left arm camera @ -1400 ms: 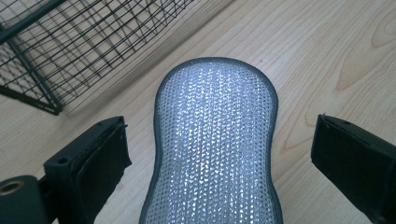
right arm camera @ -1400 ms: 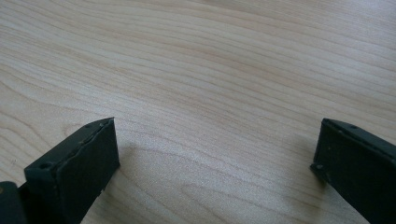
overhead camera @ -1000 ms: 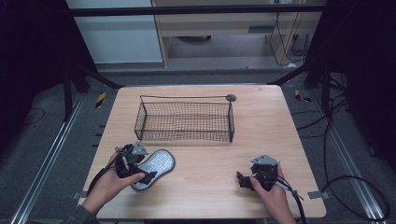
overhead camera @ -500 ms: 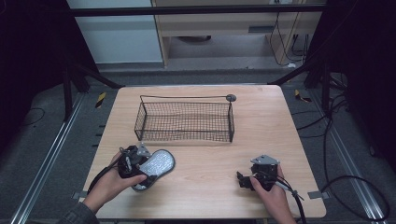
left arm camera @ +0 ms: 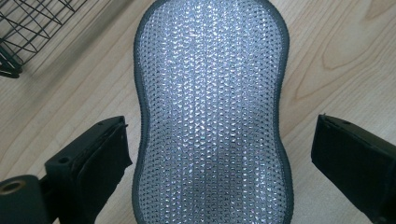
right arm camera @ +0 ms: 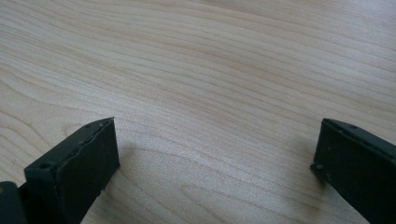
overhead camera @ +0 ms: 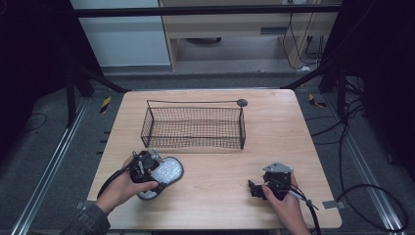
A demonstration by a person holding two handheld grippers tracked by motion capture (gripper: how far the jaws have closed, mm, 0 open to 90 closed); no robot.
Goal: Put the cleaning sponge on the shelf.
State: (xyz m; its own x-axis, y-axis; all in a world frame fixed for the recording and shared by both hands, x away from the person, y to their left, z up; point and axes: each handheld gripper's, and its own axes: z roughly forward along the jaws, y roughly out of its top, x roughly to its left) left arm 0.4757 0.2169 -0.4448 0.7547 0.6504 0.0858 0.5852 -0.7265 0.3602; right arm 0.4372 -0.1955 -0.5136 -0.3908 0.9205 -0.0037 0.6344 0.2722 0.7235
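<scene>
On the wooden table (overhead camera: 293, 127), a wire basket (overhead camera: 193, 126) is set close by, likely as the destination; the silver scrubbing pad (left arm camera: 212, 112) is straddled, ungripped, by the left gripper (left arm camera: 219, 154), spread for grasping, while the right gripper (right arm camera: 215, 158) is kept agape aside.

High view looks forward and down from above the near edge, taking in the whole surface (overhead camera: 274, 137). Both gripper views sit close above it, facing down; the left one shares the scrubbing pad (left arm camera: 212, 112) and basket (left arm camera: 28, 28) with the high view.
</scene>
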